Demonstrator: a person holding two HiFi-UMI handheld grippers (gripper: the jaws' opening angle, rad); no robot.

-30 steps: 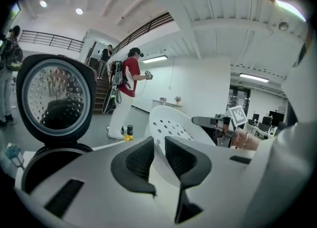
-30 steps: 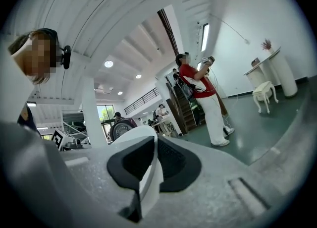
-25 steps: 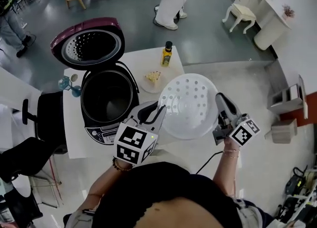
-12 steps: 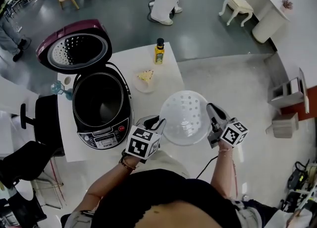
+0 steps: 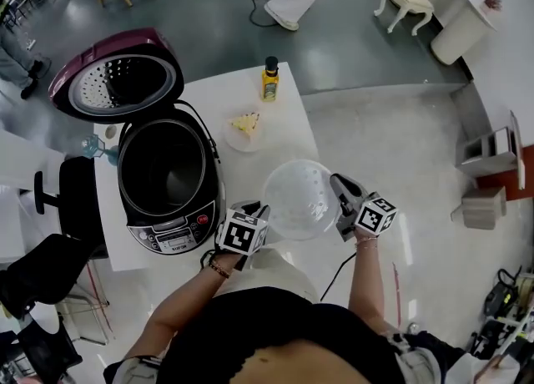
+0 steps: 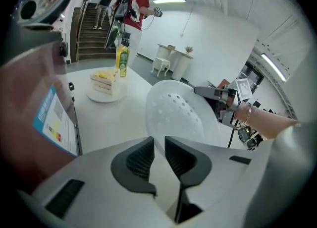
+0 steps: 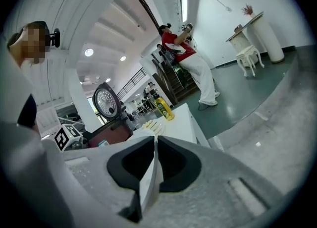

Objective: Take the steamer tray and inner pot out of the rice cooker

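Both forearms reach forward, the left gripper [image 5: 257,209] pitched down and the right gripper [image 5: 340,196] nearly level. Each pinches the rim of the white steamer tray [image 5: 300,199], at its 8 and 3 o'clock. The inner pot [image 5: 167,169] sits in the rice cooker [image 5: 171,228], at the tray's 9 o'clock.

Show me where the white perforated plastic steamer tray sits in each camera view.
Head view: the white perforated plastic steamer tray is just below centre, right of the open cooker.
Left gripper view: the tray fills the centre, reaching up and right from the jaws.
Right gripper view: only its rim shows, edge-on between the jaws at bottom centre.
Shared landmark: the yellow bottle, standing beyond the tray in all three.
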